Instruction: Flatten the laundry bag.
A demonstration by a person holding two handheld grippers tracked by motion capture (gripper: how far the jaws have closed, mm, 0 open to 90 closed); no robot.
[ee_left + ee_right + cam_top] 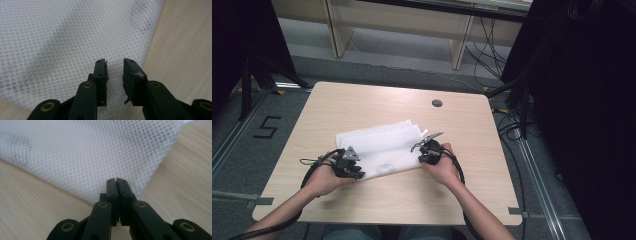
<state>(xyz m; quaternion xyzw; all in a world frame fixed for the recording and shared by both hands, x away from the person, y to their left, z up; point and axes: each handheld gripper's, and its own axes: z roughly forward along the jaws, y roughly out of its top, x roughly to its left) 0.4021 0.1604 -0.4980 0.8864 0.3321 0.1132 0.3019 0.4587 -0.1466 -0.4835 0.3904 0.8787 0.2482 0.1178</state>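
White open-weave mesh fabric sheet [382,147] lying folded on light wooden table [377,102], left gripper [114,66] jaws parted over its near edge, right gripper [116,181] jaws closed together at its corner, pinch on mesh unclear, fold layers indistinct.

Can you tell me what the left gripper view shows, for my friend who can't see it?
The left hand-held gripper has its two black jaws a little apart over the near edge of a white mesh cloth, and some mesh lies in the gap between them. The cloth lies on a light wooden table.
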